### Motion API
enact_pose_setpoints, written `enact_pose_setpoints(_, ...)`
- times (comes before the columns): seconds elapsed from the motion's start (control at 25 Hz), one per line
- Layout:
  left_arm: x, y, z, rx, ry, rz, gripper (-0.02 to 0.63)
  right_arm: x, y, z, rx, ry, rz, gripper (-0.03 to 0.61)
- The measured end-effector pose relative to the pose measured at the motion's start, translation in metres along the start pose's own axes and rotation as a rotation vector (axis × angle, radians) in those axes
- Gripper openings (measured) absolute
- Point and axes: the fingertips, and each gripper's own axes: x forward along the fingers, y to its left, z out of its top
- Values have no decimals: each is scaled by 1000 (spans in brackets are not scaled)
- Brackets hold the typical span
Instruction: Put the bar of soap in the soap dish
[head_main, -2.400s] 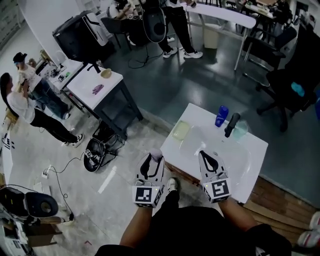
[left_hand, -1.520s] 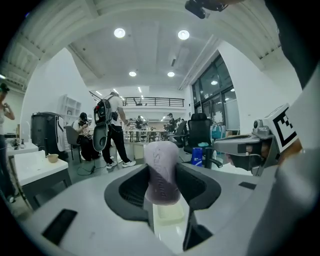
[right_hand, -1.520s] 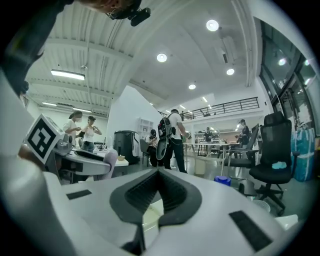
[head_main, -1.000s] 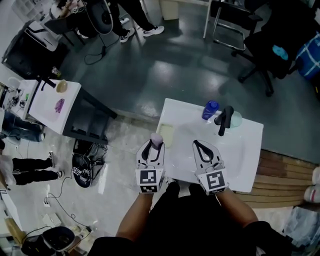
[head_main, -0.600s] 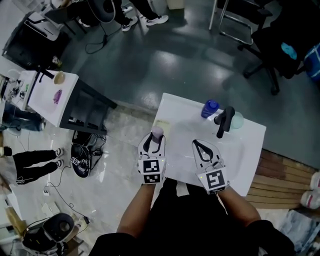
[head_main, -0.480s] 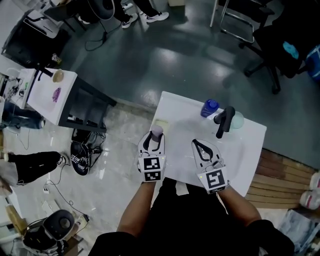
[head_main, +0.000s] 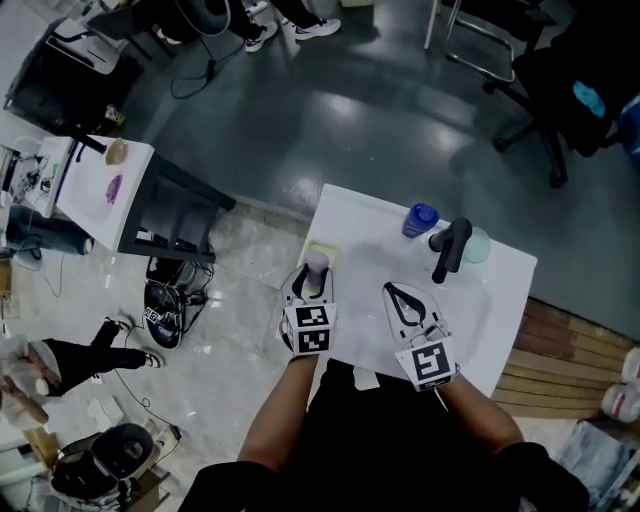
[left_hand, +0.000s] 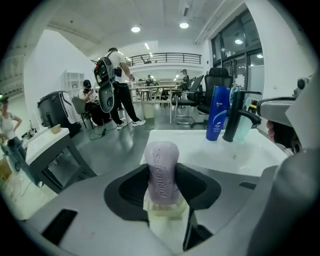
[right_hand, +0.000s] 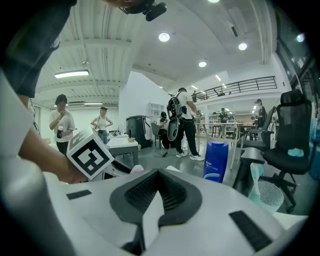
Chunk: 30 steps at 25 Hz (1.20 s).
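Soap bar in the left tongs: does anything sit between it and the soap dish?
Nothing visible does. The left tongs grip the bar of soap upright, with the soap dish directly beneath it.

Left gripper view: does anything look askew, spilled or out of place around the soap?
Nothing looks spilled or damaged. The lilac bar of soap stands on end, clamped between the jaws of the left gripper. It is over the pale yellow soap dish, not lying flat in it.

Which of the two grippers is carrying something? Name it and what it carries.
The left gripper, shut on the upright lilac bar of soap. The right gripper has its jaws together with nothing between them.
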Motion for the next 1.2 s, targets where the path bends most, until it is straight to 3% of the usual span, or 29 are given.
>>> enact_pose_setpoints(0.4,12,6,-7,44,85,54,190,-1,-3,-2,15,7,-6,18)
enact_pose_setpoints(0.72,12,8,-6,44,72,61,169,0,0,5,12,-8,-8,18)
enact_pose_setpoints(0.92,1,6,6,41,13,58,170,-2,1,8,19,-14,-12,18)
enact_pose_setpoints(1.2,-42,8,45,-9,-134,43,152,-6,3,24,5,-53,-26,18)
